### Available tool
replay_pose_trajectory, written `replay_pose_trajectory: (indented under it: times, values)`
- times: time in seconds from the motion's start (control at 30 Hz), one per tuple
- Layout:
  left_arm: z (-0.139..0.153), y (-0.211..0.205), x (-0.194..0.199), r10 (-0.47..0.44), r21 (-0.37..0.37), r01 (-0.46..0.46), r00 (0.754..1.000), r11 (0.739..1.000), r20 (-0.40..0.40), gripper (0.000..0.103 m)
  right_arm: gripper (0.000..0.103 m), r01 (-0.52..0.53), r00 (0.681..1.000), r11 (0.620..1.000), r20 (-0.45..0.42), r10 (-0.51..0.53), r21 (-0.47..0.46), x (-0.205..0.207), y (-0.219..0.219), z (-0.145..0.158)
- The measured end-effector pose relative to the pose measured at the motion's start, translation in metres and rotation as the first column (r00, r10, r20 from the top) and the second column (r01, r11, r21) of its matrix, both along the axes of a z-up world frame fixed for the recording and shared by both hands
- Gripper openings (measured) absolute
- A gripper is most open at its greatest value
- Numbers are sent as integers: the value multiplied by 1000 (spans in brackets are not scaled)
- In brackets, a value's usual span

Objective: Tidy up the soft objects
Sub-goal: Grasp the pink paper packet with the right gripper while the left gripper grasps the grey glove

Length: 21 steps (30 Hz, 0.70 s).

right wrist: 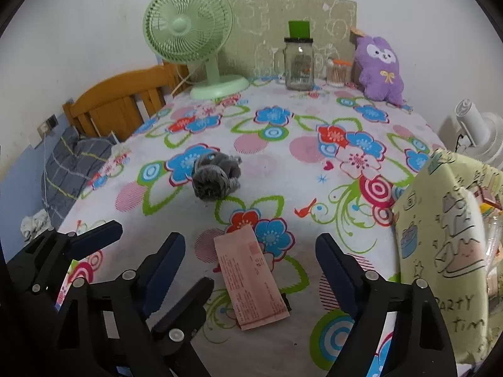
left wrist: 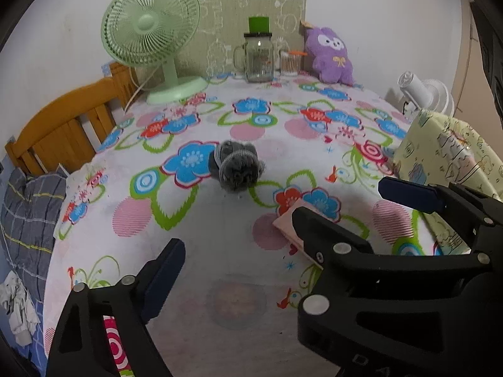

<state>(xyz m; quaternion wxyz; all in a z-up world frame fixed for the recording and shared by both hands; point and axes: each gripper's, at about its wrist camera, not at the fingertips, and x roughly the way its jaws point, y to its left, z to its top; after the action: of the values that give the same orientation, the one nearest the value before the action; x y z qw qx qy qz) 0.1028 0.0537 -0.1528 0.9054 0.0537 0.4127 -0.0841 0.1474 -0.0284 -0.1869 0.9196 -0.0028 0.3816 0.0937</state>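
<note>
A grey fuzzy bundle, like rolled socks (left wrist: pixel 236 167), lies on the floral cloth in mid-table; it also shows in the right wrist view (right wrist: pixel 215 176). A purple plush toy (left wrist: pixel 331 55) leans against the back wall, also in the right wrist view (right wrist: pixel 378 67). A pink paper slip (right wrist: pixel 251 278) lies flat between the right gripper's fingers. My left gripper (left wrist: pixel 239 245) is open and empty, short of the bundle. My right gripper (right wrist: pixel 251 251) is open and empty over the slip. The right gripper also shows in the left wrist view (left wrist: pixel 355 201).
A green desk fan (left wrist: pixel 151 40), a glass mug jar (left wrist: pixel 257 58) and a cotton swab jar (left wrist: pixel 290 62) stand at the back. A pale yellow printed bag (right wrist: pixel 446 245) stands at the right. A wooden bed frame (left wrist: pixel 63 125) and a grey pillow (left wrist: pixel 28 220) are on the left.
</note>
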Motion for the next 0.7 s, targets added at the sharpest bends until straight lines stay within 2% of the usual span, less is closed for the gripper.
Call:
replay_pose_trajectory:
  times: [0.2, 0.27, 0.33, 0.4, 0.53, 0.6, 0.7]
  values:
    - [-13, 2, 5, 7, 15, -6, 999, 1000, -34, 81, 79, -6, 999, 1000, -47, 6, -12, 9, 3, -14]
    - [-17, 3, 7, 9, 19, -8, 999, 1000, -48, 76, 76, -11, 998, 1000, -62, 10, -17, 11, 4, -18]
    - [-21, 3, 8, 12, 33, -10, 998, 999, -67, 65, 73, -21, 997, 999, -81, 19, -28, 13, 7, -22]
    - [-24, 3, 8, 13, 44, -9, 997, 999, -77, 62, 67, -32, 994, 999, -102, 28, -39, 16, 11, -26]
    - [-27, 7, 8, 8, 25, -6, 996, 1000, -83, 62, 62, -33, 991, 999, -134, 30, -23, 21, 13, -32]
    - [-27, 7, 8, 5, 24, -3, 997, 1000, -82, 62, 53, -31, 989, 999, -146, 28, -21, 23, 13, -34]
    - [-27, 8, 9, 1, 20, 0, 996, 1000, -88, 62, 47, -31, 989, 999, -143, 26, -34, 23, 15, -34]
